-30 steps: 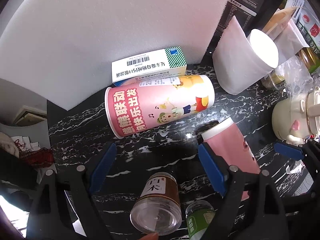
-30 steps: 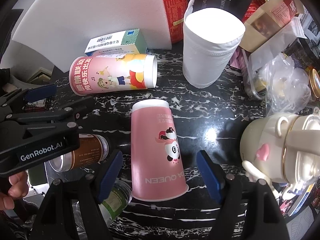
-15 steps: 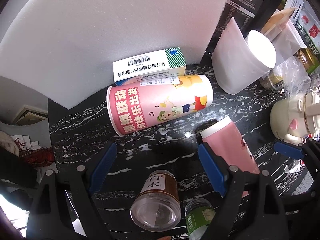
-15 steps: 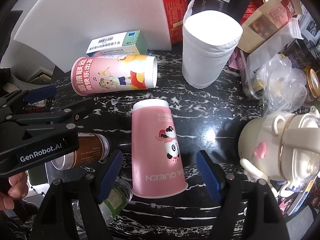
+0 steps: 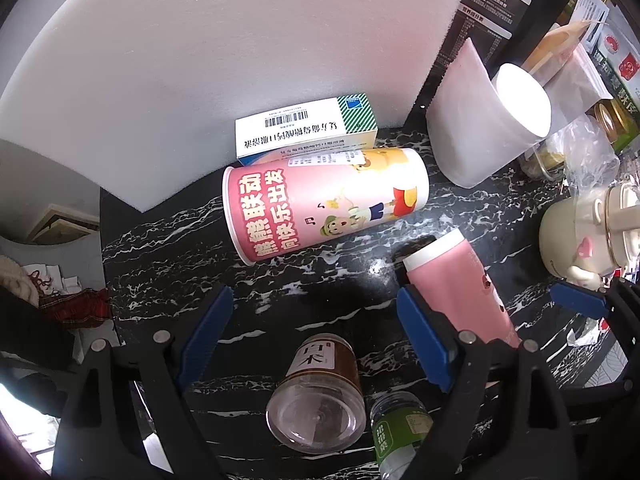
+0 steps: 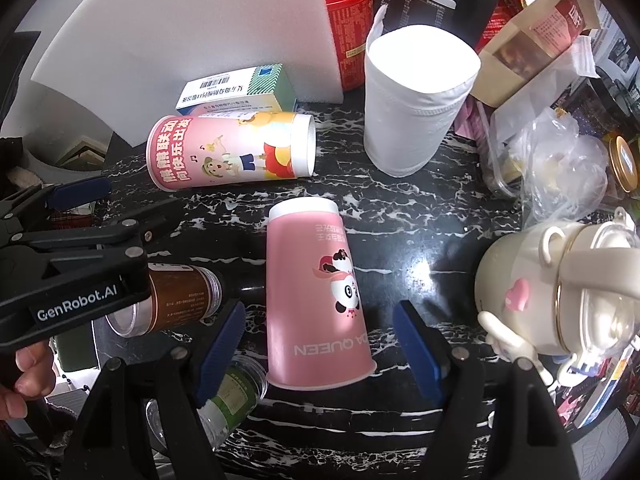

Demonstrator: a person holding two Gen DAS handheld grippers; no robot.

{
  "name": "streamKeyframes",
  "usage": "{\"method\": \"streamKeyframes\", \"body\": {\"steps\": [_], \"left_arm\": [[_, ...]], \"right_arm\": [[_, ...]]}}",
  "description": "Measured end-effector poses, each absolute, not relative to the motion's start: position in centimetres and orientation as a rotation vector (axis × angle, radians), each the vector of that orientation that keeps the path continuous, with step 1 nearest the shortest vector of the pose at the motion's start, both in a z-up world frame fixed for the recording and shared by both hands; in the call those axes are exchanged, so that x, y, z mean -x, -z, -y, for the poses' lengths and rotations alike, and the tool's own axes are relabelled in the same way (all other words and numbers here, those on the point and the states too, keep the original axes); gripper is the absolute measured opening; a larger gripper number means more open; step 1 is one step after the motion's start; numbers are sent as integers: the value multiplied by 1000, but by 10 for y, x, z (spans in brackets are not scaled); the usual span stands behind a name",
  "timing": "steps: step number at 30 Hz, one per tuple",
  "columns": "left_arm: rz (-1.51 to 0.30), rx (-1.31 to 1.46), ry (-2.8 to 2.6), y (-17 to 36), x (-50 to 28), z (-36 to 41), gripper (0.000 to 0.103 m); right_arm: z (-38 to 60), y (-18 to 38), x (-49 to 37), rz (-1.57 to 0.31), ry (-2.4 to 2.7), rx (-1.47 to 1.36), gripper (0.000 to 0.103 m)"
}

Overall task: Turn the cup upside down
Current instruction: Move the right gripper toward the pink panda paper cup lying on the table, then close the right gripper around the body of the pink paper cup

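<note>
A pink paper cup with a panda print [image 6: 316,296] stands upside down on the black marble table [image 6: 404,224], rim down, white base up. It also shows in the left wrist view [image 5: 456,284], partly behind the right finger. My right gripper [image 6: 320,344] is open, its blue pads either side of the cup's rim, apart from it. My left gripper [image 5: 316,336] is open and empty over a lying brown jar [image 5: 320,384]. A taller pink cup with cartoon print [image 5: 320,204] lies on its side.
A medicine box [image 5: 308,128] sits against the white foam board [image 5: 224,48]. A paper roll [image 6: 416,96], a red canister [image 6: 348,16], a cream teapot [image 6: 556,288], bags and jars crowd the right. A green-label bottle [image 6: 232,392] lies by the brown jar [image 6: 176,292].
Both grippers have drawn slightly back and down; the cups and jars have not moved. Both stay open.
</note>
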State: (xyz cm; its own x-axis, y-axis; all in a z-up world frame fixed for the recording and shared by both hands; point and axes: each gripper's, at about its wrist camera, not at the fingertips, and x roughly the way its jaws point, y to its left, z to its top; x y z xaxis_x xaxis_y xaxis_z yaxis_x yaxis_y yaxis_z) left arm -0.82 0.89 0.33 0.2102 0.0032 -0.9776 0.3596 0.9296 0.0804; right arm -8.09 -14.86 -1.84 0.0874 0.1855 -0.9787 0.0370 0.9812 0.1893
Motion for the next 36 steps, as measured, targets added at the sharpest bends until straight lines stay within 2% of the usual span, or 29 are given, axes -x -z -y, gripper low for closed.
{"method": "streamKeyframes", "body": {"steps": [24,36], "left_arm": [[-1353,-321,265,-5,10,-9,84],[-1355,-327,220,5,-2,-20,84]], "right_arm": [[145,15,81,-1486,-113,-180,77],[139,36,67,-1517,-136,-174,77]]}}
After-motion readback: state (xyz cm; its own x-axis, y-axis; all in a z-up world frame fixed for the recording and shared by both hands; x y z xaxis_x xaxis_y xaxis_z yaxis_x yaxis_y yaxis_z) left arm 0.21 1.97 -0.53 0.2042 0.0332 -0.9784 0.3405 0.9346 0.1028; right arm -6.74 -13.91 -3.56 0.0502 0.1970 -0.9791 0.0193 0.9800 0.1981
